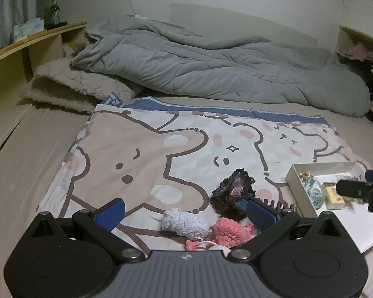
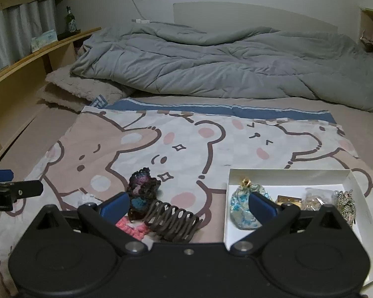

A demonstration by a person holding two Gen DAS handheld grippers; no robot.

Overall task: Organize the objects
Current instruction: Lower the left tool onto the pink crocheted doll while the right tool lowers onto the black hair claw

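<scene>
Brown hair claw (image 2: 172, 221) beside white box (image 2: 288, 173)

Left gripper (image 2: 2, 173) body, seen from right wrist: partial print "ot.AI". Nothing else legible.

My left gripper (image 1: 185, 212): matte black body w/ two round housings at the bottom corners, each topped by a triangular cut-out lug. Centre plate is grey, ribbed, w/ a small white logo mark. Black link arms run diagonally from silver pivot screws up to the fingers (image 1: 112, 211), which carry blue textured pads.

My right gripper (image 2: 186, 207): same build, black round housings, triangular lugs, silver screws at the pivots, but the centre section is plain black w/ one small screw in the middle. Blue pads again on both fingers (image 2: 262, 207). In this view the left unit's side shows partial white lettering ending "ot.AI".
</scene>
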